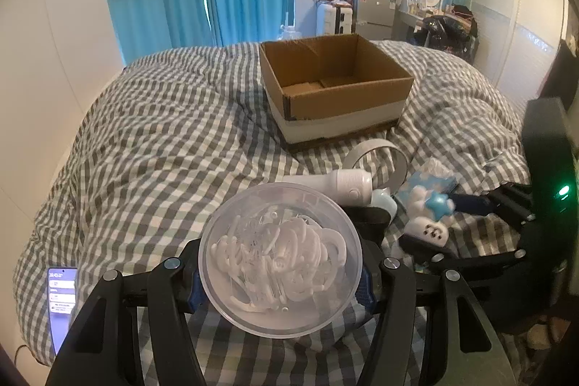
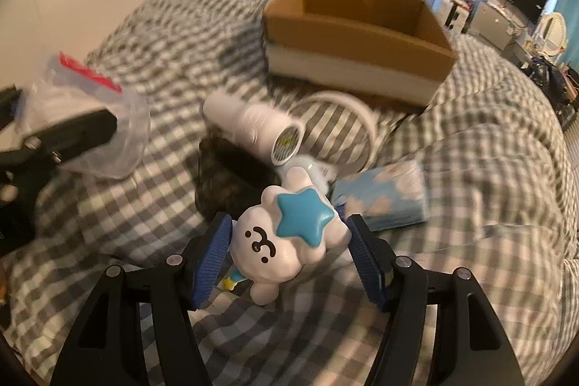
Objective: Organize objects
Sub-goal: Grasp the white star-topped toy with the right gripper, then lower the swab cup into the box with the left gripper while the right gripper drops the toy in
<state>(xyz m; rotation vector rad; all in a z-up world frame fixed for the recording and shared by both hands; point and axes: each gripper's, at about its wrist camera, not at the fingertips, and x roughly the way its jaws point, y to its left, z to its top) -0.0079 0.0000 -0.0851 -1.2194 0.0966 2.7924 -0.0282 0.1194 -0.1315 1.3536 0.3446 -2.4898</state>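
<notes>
Bed (image 1: 152, 132): cardboard box (image 1: 336, 104) stands empty, nothing sorted yet. My left tool (image 1: 280, 281) pinches the clear tub (image 1: 280, 259) of white bits. My right tool (image 2: 287, 259) brackets the cloud figure (image 2: 286, 241), pads not visibly pressing. Bottle (image 2: 253, 129), ring (image 2: 362, 118), tissue pack (image 2: 383, 198) remain.

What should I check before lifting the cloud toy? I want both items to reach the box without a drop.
1. Left tongs grip on the clear tub: ok, pads press both sides.
2. Cloud toy between the right tongs: ok, it sits between the blue pads.
3. Right pads clamped on the toy: not ok, a gap shows on the right side.
4. Cardboard box open and clear inside: ok, only bare cardboard shows.
5. Path to the box: not ok, the white bottle and white ring lie between.
6. Toy free of the blue packet: cannot tell.
</notes>
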